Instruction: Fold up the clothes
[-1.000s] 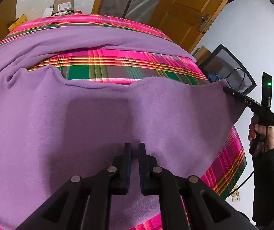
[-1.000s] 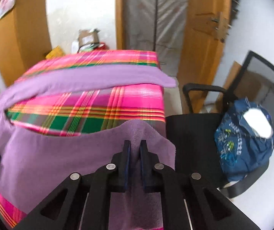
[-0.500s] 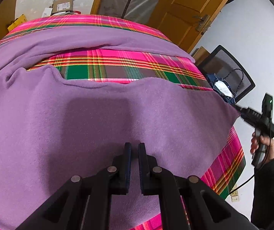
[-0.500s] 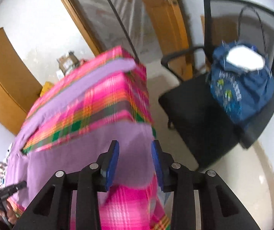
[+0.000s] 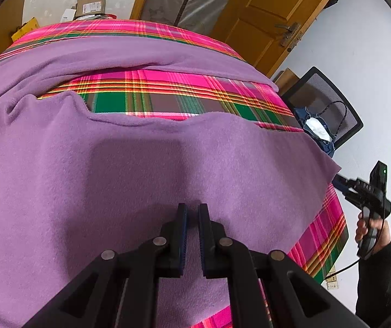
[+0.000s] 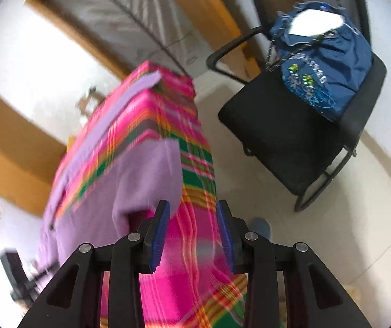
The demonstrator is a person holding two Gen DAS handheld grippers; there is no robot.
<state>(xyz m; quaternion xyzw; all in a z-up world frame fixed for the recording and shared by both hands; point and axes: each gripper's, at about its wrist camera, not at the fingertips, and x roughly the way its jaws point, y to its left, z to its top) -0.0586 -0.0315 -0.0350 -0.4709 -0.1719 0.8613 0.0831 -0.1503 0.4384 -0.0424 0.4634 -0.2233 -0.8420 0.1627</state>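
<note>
While my left gripper stays pinched on the purple cloth, my right gripper hangs wide open; blue bag holds something white.

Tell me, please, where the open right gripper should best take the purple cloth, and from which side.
Probably the loose corner of the purple cloth that hangs over the table edge nearest the chair. It droops free of the plaid surface, so the right gripper could come in from the chair side, one finger on each face.
</note>
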